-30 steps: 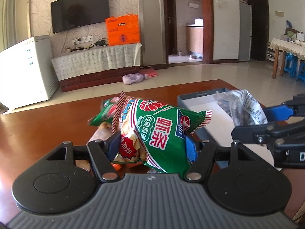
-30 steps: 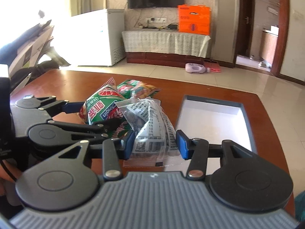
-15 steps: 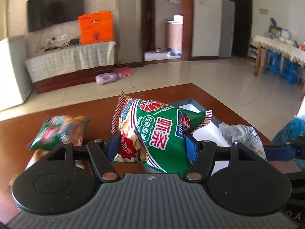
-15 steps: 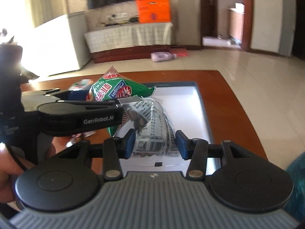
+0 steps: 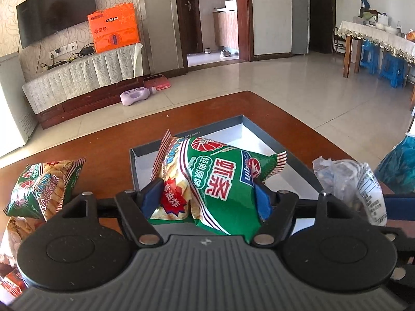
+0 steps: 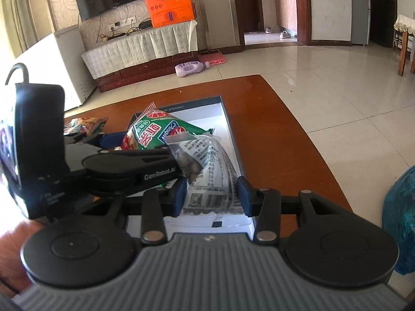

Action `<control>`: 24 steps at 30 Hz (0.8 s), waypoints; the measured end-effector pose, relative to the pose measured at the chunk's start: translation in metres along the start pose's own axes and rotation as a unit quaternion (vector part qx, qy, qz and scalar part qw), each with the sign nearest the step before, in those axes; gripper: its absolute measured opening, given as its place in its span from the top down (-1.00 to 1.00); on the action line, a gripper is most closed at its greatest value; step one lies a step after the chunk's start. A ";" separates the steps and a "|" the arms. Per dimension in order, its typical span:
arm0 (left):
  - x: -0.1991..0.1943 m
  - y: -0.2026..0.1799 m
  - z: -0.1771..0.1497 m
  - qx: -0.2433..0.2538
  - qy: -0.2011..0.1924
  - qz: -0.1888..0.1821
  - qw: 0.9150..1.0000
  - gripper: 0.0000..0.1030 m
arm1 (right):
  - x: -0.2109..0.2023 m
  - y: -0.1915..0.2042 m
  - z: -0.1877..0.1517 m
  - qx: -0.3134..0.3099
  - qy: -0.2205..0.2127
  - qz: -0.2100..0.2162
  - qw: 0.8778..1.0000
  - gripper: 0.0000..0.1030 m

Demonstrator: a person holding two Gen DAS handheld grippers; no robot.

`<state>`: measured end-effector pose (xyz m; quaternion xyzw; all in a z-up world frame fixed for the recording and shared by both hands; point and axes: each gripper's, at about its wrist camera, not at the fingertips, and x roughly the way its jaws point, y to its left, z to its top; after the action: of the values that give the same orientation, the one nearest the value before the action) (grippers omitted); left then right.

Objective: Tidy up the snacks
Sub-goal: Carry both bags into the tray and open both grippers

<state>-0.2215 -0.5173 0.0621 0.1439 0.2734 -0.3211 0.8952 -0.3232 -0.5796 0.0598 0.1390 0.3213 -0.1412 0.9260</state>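
Two grippers work side by side over one shallow grey tray (image 5: 262, 140) with a white floor, which lies on a brown wooden table (image 5: 103, 145). The left gripper (image 5: 206, 197) has one green prawn-cracker bag (image 5: 220, 181) between its blue pads (image 5: 153, 195); its jaws are opening, yet both pads seem to touch the bag's sides, and the bag hangs above the near part of the tray. The right gripper (image 6: 211, 194) has one clear packet of nuts (image 6: 207, 171) with a white printed label between its pads; its jaws are closing and press the packet, which is held over the tray's near end. In the right wrist view the left gripper (image 6: 124, 140) stands just to the left, the two bags close together. Counted snacks: two in the grippers, and one more green cracker bag (image 5: 44, 189) on the table to the left of the tray, resting on further wrappers whose number I cannot tell. One purple bottle (image 5: 136, 96) lies on the floor beyond
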 end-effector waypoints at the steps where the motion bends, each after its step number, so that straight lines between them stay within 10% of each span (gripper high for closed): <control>1: 0.003 0.003 0.001 -0.001 0.000 0.002 1.000 -0.58 | -0.001 -0.001 -0.001 0.001 0.000 0.000 1.000 0.12; 9: -0.014 0.020 -0.005 0.010 -0.021 -0.010 1.000 -0.89 | -0.004 -0.007 -0.001 0.013 -0.004 0.005 1.000 0.14; 24: -0.100 0.056 -0.057 0.003 -0.045 -0.030 0.999 -0.89 | -0.004 0.005 -0.003 0.012 -0.002 0.031 0.999 0.15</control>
<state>-0.2723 -0.4008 0.0790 0.1237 0.2365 -0.3545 0.8962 -0.3263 -0.5727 0.0611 0.1595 0.3135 -0.1163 0.9288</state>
